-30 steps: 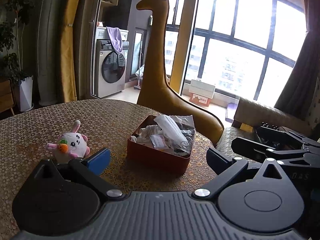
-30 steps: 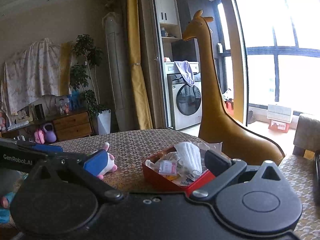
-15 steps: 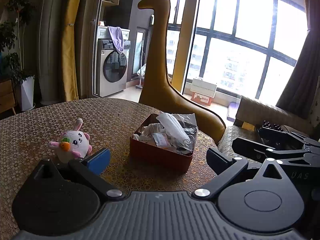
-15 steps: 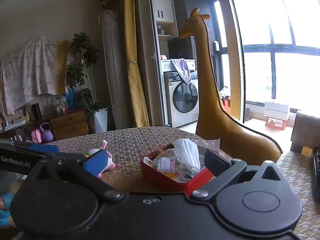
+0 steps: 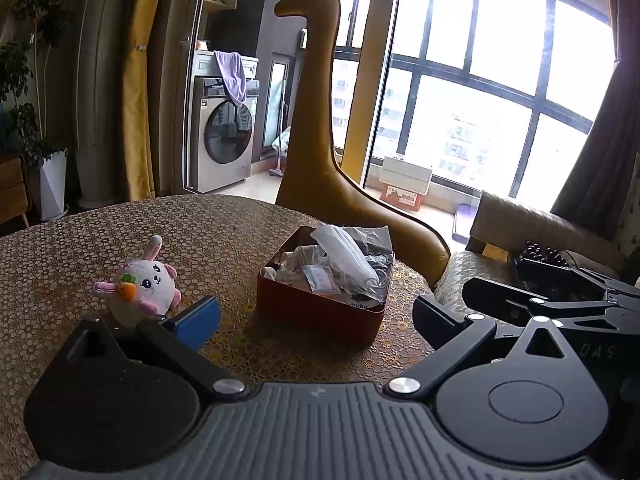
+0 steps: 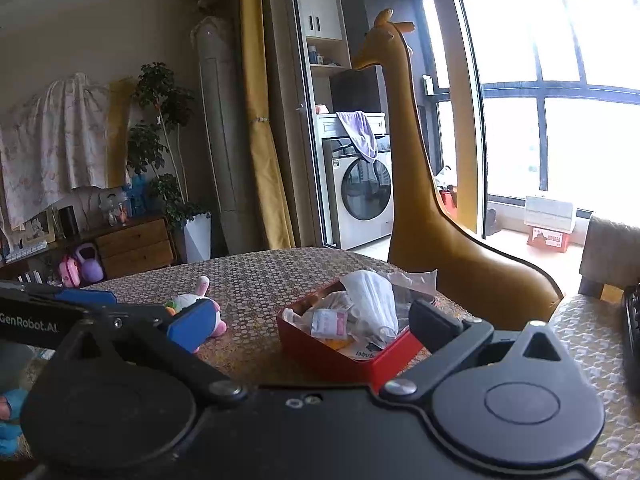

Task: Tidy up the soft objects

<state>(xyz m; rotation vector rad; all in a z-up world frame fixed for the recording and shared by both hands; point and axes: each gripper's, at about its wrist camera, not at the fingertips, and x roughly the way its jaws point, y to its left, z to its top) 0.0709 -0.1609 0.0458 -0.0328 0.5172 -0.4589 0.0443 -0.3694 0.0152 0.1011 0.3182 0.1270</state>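
Both grippers spread, empty: left gripper (image 5: 316,316), right gripper (image 6: 312,320). Bunny plush (image 5: 140,284) on table (image 5: 60,256) looks light, squashy; pinch round body.

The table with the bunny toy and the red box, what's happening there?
Nothing is being handled yet. Both grippers, the left gripper and the right gripper, hover over the near edge of the table with jaws open and empty. A small plush bunny sits alone on the tablecloth, to the left of a red box already heaped with packets and a face mask. The bunny looks like the likely thing to tidy next.
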